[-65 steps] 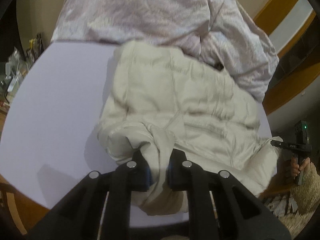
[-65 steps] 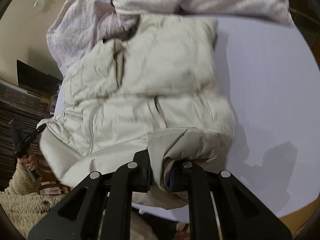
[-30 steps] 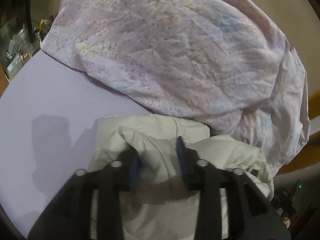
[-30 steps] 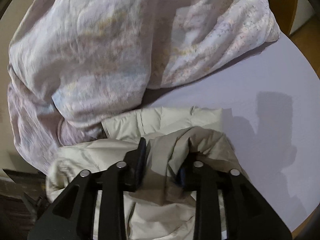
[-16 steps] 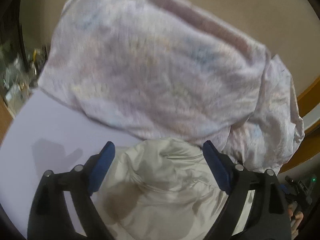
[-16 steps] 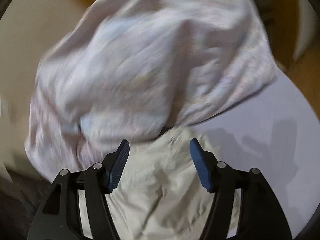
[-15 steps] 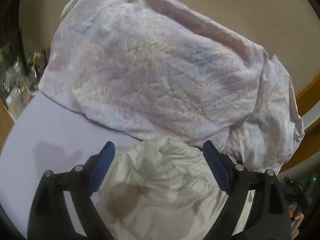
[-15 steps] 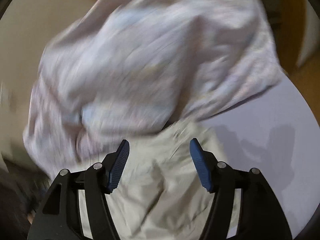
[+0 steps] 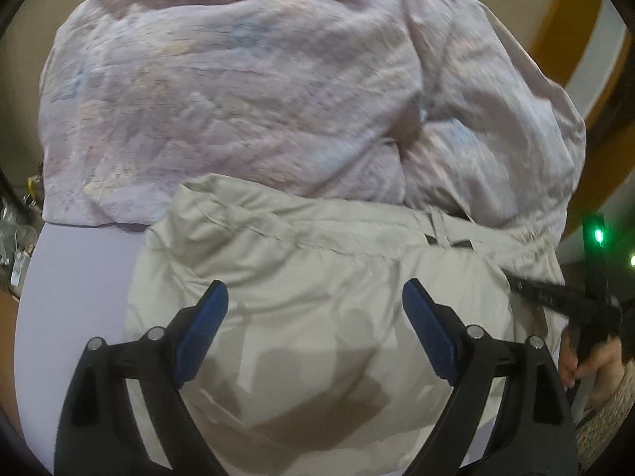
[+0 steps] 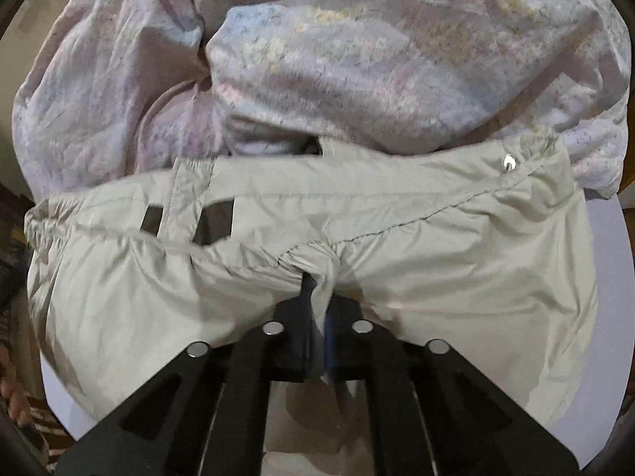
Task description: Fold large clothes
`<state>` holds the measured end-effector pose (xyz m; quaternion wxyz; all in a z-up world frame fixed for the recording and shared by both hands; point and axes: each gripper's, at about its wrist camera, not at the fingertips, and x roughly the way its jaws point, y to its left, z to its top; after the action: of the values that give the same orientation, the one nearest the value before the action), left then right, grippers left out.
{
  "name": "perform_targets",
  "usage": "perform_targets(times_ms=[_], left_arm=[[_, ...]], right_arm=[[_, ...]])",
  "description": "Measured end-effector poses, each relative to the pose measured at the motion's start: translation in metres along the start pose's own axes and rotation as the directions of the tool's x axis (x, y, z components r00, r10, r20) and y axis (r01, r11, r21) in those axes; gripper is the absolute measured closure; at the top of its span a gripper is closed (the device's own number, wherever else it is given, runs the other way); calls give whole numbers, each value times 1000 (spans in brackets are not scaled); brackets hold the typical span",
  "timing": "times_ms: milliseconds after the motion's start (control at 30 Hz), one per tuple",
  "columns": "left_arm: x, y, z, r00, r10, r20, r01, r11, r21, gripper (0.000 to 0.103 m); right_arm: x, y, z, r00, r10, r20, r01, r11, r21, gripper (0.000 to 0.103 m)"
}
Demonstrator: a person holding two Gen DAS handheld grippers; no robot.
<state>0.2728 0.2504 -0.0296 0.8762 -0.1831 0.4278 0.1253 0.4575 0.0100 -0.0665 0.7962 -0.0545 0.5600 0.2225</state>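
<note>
While right tool [image 10: 317, 305] pinches jacket [image 10: 436, 261], table [image 9: 79, 277] bare leftward

Cream-beige jacket [image 9: 317, 277], plain, with a small silver snap [image 10: 509, 163]. Pale pink-lilac quilt [image 9: 238, 91], faintly flecked with blue and yellow. Plain lavender counter [image 9: 79, 277]. Black hand-held gripper [image 9: 313, 309] with blue pads [image 9: 202, 329].

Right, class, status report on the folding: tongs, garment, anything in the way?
Left tongs open above the cream padded jacket. Right tongs just closed, pinching a jacket fold. Crumpled lilac floral quilt crowds the far edge.
</note>
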Motion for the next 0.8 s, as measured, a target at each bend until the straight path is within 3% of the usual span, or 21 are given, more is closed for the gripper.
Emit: perform_targets(times_ms=[400, 467, 600, 700, 733, 800], left_arm=[[9, -25, 1, 999, 33, -7, -32, 996, 82, 14], [10, -26, 2, 999, 42, -8, -41, 996, 82, 14], [15, -29, -1, 998, 56, -12, -54, 994, 98, 14], [20, -30, -1, 998, 66, -15, -64, 992, 111, 14], [23, -30, -1, 998, 68, -17, -65, 992, 109, 14], [28, -31, 0, 997, 70, -20, -68, 992, 104, 14]], right_arm=[[-1, -6, 47, 997, -61, 56, 54, 992, 115, 101], [4, -10, 54, 997, -71, 38, 64, 985, 158, 101], [13, -7, 48, 998, -55, 2, 55, 991, 120, 99], [4, -11, 42, 999, -28, 18, 26, 995, 95, 73], [-3, -14, 39, 999, -28, 44, 24, 996, 87, 57], [-19, -20, 32, 993, -22, 113, 14, 998, 68, 52]])
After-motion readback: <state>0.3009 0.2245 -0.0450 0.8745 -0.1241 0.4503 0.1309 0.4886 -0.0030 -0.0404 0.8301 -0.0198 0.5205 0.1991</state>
